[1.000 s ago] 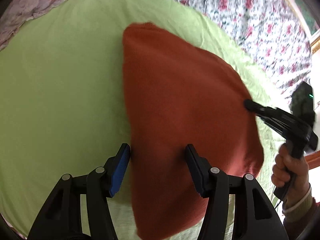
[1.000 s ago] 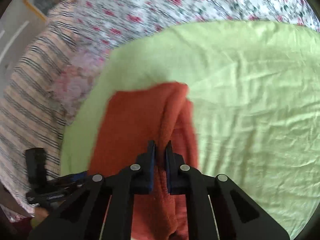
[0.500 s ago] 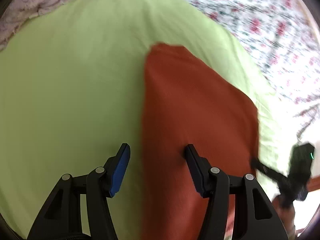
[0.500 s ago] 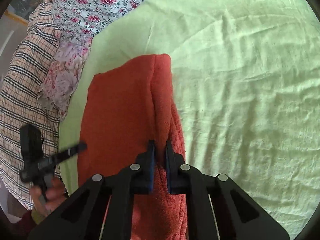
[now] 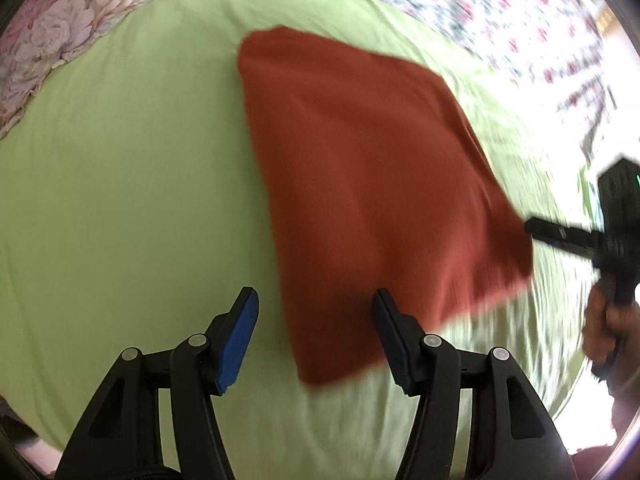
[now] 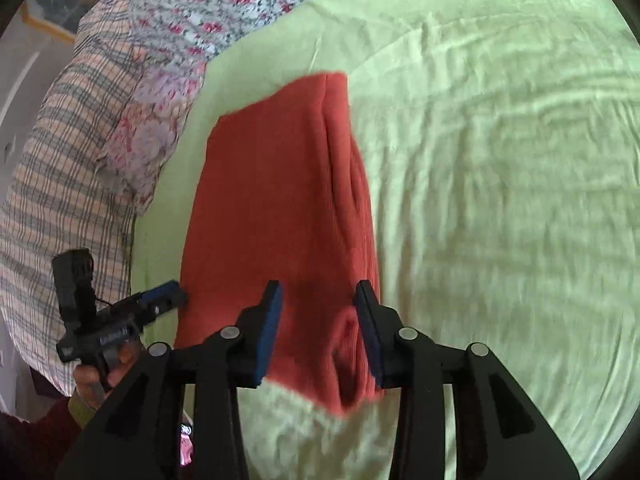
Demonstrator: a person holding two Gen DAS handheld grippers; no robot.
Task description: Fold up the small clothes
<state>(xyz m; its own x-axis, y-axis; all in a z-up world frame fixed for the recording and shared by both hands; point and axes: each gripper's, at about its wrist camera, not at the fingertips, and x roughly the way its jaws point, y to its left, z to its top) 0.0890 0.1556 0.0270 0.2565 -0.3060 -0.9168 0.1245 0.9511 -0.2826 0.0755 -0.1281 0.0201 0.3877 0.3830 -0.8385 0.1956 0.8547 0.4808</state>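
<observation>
Right claw (image 6: 318,330), jaws just opened, has released the folded orange garment (image 6: 280,208); left claw (image 5: 314,336) open, empty; fold apparently laid.

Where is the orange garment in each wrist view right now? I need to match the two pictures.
Left wrist: orange garment fills centre to right, near corner between the tool tips.
Right wrist: orange garment left of centre, near end between the tool tips.
Shared landmark: green sheet under it.
</observation>
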